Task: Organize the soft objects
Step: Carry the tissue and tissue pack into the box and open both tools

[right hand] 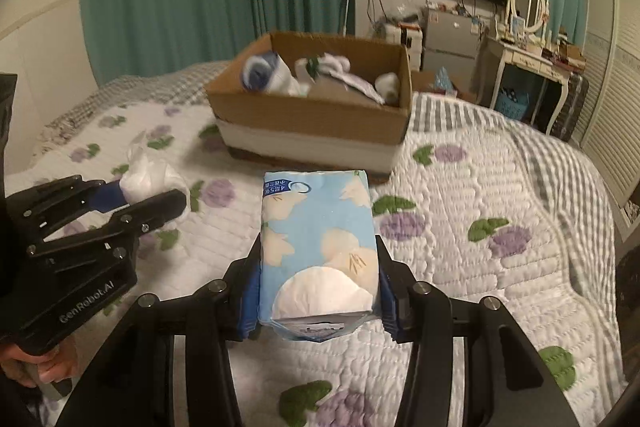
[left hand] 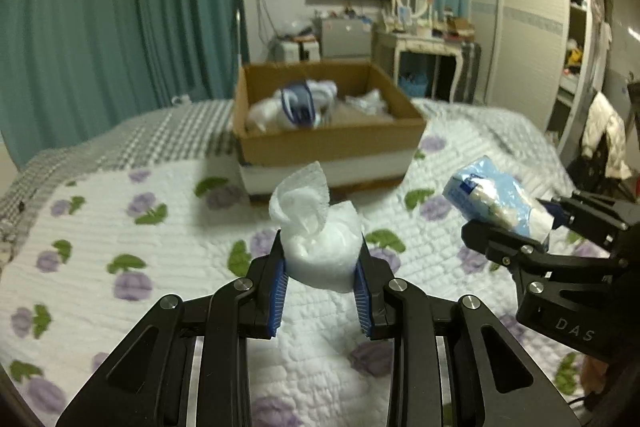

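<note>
My left gripper [left hand: 320, 263] is shut on a white crumpled tissue wad [left hand: 316, 239] and holds it above the bed. It also shows in the right wrist view [right hand: 132, 203] at the left, with the wad [right hand: 148, 175] between its fingers. My right gripper [right hand: 318, 287] is shut on a light-blue tissue pack [right hand: 318, 247] with pale flower prints. In the left wrist view that pack [left hand: 496, 199] and gripper [left hand: 520, 223] are at the right. An open cardboard box [left hand: 328, 139] [right hand: 312, 115] stands on the bed ahead, holding several white and blue soft items.
The bed has a white quilt with purple flowers [right hand: 480, 227] and a grey checked cover [left hand: 180, 131] behind. Teal curtains [left hand: 120, 7], a dressing table with mirror [left hand: 420, 39] and a wardrobe [left hand: 528, 27] stand beyond the bed.
</note>
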